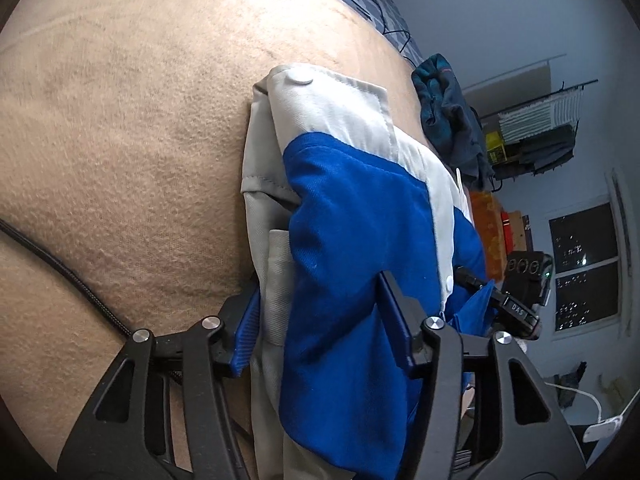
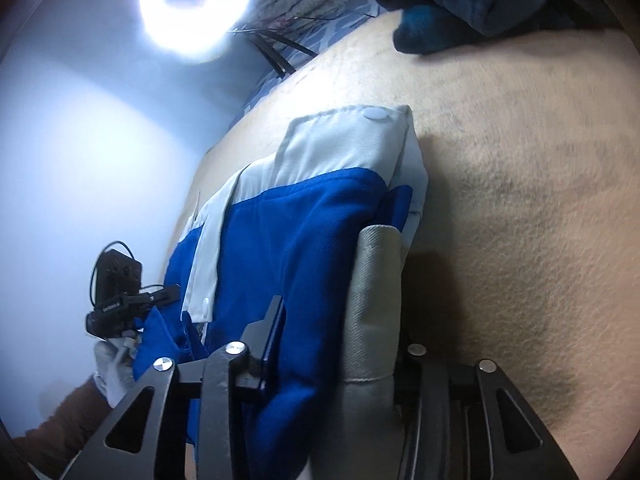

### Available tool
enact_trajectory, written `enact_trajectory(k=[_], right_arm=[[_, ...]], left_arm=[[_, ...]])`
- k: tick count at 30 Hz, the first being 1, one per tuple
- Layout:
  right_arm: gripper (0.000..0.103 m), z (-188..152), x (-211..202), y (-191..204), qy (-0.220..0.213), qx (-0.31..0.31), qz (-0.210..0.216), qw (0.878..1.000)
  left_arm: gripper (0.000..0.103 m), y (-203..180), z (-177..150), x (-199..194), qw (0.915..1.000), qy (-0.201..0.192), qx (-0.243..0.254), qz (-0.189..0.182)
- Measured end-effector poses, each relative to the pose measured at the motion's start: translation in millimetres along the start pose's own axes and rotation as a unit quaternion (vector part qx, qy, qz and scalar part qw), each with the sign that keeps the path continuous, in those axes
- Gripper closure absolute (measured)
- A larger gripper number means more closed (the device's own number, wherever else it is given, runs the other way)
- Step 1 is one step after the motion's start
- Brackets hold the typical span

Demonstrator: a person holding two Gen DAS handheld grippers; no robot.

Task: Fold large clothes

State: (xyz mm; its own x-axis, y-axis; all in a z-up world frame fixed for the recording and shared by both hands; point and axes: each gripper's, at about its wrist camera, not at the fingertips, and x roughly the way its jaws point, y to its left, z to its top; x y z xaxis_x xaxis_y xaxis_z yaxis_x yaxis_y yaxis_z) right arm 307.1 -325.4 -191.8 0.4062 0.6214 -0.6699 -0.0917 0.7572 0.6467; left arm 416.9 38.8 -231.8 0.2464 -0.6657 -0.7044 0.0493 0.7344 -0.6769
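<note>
One garment on the bed: a blue and pale-grey work jacket of woven cloth [image 1: 352, 216], folded into a thick bundle, two white round snaps showing on the grey band. It lies on the tan fleecy bed cover [image 1: 132, 152], towards the far edge.

Two hand-held grippers, both at the near end of the bundle. Left hand-held gripper [image 1: 320, 320]: jaws half-wide, blue-padded finger against the grey side, the other finger pressed into the blue cloth; the bundle fills the gap, gripped. Right hand-held gripper [image 2: 340, 344]: narrower, jaws around the blue fold and a grey cuff-like roll; the far finger is mostly hidden behind the cloth, but the fabric looks pinched.

One dark teal crumpled garment [image 1: 448, 120] at the far corner of the bed, well apart from the jacket. One ring lamp [image 2: 196, 4], lit. One black cable [image 1: 60, 268] trailing over the cover.
</note>
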Motion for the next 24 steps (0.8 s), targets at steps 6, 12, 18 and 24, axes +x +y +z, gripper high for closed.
enact_trajectory(k=[6, 12, 18, 24], right_arm=[[0.055, 3, 2, 2, 0.003, 0.003, -0.018, 1.000], [0.034, 6, 11, 0, 0.025, 0.004, -0.003, 1.000], [0.055, 3, 13, 16, 0.024, -0.033, -0.044, 0.998], [0.076, 2, 2, 45, 0.009, -0.073, -0.099, 0.992]], left_arm=[[0.040, 16, 14, 1, 0.9979, 0.030, -0.052, -0.025], [0.035, 24, 14, 3, 0.9976, 0.035, -0.049, -0.036], [0.047, -8, 7, 9, 0.9992, 0.014, 0.023, 0.030], [0.060, -39, -4, -3, 0.9922, -0.019, 0.087, 0.087]])
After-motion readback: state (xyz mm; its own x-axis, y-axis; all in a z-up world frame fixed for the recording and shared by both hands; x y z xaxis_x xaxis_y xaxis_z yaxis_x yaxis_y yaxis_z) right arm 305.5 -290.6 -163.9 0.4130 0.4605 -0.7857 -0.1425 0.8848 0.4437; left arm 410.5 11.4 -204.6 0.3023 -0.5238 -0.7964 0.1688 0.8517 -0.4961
